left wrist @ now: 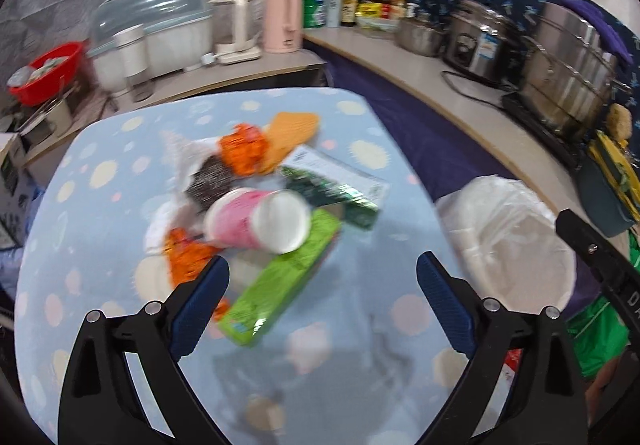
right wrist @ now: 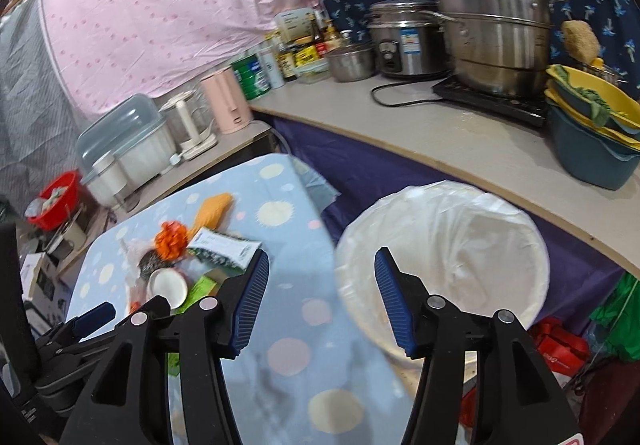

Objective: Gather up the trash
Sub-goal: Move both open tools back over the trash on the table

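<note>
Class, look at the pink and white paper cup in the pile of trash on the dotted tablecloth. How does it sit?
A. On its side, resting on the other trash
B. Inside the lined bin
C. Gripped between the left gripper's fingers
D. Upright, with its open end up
A: the paper cup lies tipped over across the green box, apart from the lined bin and ahead of the open, empty left gripper.

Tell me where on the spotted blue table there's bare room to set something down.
The near half of the spotted blue tablecloth is bare, from the green box back toward the camera, plus a strip along its right edge beside the white-lined bin. The middle is crowded around the pink paper cup.
</note>
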Motion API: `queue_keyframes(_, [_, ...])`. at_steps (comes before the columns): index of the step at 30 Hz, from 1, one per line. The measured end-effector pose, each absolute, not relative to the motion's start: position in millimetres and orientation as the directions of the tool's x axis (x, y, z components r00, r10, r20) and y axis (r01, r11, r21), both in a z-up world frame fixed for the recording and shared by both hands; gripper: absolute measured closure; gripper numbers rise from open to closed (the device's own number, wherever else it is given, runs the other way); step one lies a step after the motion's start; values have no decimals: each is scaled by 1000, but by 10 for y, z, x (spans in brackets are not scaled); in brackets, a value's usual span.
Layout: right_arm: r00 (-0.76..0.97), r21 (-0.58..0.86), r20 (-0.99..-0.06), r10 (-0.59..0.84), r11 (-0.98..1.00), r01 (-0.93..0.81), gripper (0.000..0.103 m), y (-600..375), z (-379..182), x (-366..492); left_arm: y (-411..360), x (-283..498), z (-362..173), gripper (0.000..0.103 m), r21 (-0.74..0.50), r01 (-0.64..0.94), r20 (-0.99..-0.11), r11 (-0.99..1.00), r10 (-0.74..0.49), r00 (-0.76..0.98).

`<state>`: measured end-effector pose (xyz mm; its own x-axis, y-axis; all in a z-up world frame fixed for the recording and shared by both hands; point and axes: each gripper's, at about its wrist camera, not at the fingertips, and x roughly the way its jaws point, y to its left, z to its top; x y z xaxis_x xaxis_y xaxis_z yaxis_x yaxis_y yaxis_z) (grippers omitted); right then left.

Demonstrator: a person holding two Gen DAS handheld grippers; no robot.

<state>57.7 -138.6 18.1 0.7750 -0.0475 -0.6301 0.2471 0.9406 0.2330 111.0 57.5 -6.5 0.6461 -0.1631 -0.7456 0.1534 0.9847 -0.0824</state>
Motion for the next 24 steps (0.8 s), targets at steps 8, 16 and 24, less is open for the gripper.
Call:
queue_keyframes(8, [752,237,-656,66,964,122,40,-844,-1,762,1313,1117,-319,10,-122,-5,-798,993,-95,595])
queue_keyframes(16, [732,229,-667,138,973,26,28,-427,-166,996,1734,1140,-496,10,-140,-91,-824,986,-65,563])
queue_keyframes(24, [691,237,-688,220,969,-72,23,-110,-353,1379,1935,1301,-684,10,-181,-120,-846,976,-93,525])
